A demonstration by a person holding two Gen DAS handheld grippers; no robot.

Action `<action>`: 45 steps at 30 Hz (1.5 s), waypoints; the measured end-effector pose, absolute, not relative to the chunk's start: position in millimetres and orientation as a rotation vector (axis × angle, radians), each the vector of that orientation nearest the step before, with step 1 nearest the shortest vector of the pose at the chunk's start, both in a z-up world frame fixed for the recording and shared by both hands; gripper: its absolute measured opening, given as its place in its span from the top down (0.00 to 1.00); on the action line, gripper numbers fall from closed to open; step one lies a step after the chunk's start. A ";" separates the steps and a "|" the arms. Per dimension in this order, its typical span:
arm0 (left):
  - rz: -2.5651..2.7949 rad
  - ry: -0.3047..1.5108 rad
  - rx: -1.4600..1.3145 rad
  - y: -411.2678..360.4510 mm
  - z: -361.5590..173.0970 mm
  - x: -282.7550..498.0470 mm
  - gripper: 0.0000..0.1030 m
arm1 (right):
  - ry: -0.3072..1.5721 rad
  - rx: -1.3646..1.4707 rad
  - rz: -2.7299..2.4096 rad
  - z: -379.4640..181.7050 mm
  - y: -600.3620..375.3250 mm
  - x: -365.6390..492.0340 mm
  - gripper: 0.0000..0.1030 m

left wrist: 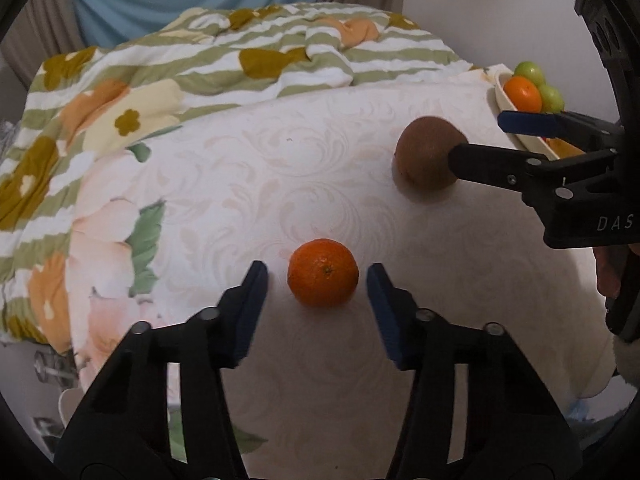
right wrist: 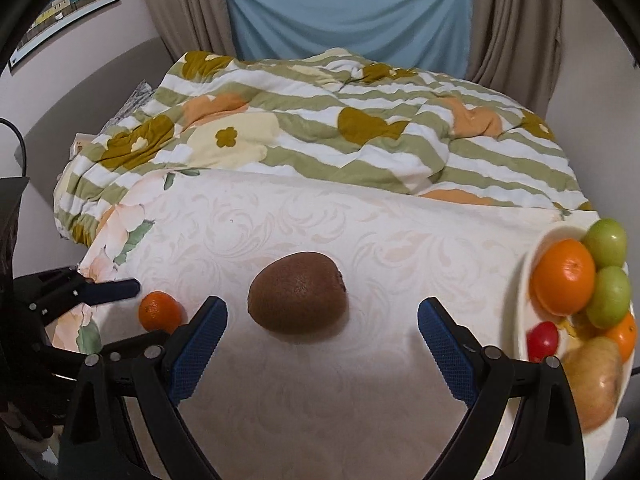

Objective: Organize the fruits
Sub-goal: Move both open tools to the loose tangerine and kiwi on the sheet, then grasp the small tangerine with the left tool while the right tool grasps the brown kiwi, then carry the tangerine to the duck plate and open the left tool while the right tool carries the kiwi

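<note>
- Setting: a bed [right wrist: 360,232] with a pale patterned cover serves as the work surface; a green-striped floral quilt [right wrist: 320,120] is bunched behind it, with curtains at the back.
- Left gripper [left wrist: 318,284]: jaws stand apart on either side of a small tangerine [left wrist: 323,273]. A gap shows on both sides, so the pads do not press on it. The fruit sits centred between the fingertips, which suits a straight close.
- Right gripper [right wrist: 322,312]: jaws spread wide, framing a brown kiwi [right wrist: 298,292] that lies on the cover just ahead of the tips. No contact visible. The wide spread fits the kiwi's broader body.
- In the left wrist view, the right gripper comes in from the side and one of its fingers crosses in front of the kiwi; whether it touches cannot be told from there.
- Both loose fruits rest on the cover, near each other but apart, the tangerine to the kiwi's left in the right wrist view.
- White plate [right wrist: 524,280] at the right edge of the bed already holds an orange [right wrist: 564,276], two green fruits [right wrist: 608,240], a small red fruit [right wrist: 542,340] and a yellowish one, perhaps an apple [right wrist: 592,384]. Likely the collecting point.
- Judgement: both hands are set for a pick, neither grasp made; two fruits remain to move.
- Risk: round fruit on soft bedding may roll as the pads close.
</note>
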State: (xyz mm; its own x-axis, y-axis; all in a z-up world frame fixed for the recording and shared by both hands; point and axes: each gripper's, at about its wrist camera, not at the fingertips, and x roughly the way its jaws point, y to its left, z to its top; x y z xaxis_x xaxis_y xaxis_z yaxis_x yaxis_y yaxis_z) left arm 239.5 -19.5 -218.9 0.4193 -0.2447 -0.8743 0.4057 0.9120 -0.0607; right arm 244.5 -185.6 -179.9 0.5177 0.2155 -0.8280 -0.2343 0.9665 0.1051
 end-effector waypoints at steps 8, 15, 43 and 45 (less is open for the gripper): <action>-0.413 1.065 0.167 -19.0 -221.7 243.2 0.58 | 1.016 -0.048 0.316 -196.9 -172.3 255.9 0.08; -0.392 1.072 0.143 -7.1 -221.1 246.8 0.58 | 1.007 -0.102 0.326 -205.6 -159.0 259.3 0.16; -0.405 1.004 0.149 7.2 -181.3 240.1 0.58 | 0.955 -0.120 0.244 -170.2 -150.5 250.0 0.41; -0.411 0.990 0.151 6.1 -171.9 238.0 0.58 | 0.942 -0.109 0.233 -158.6 -152.2 244.8 0.41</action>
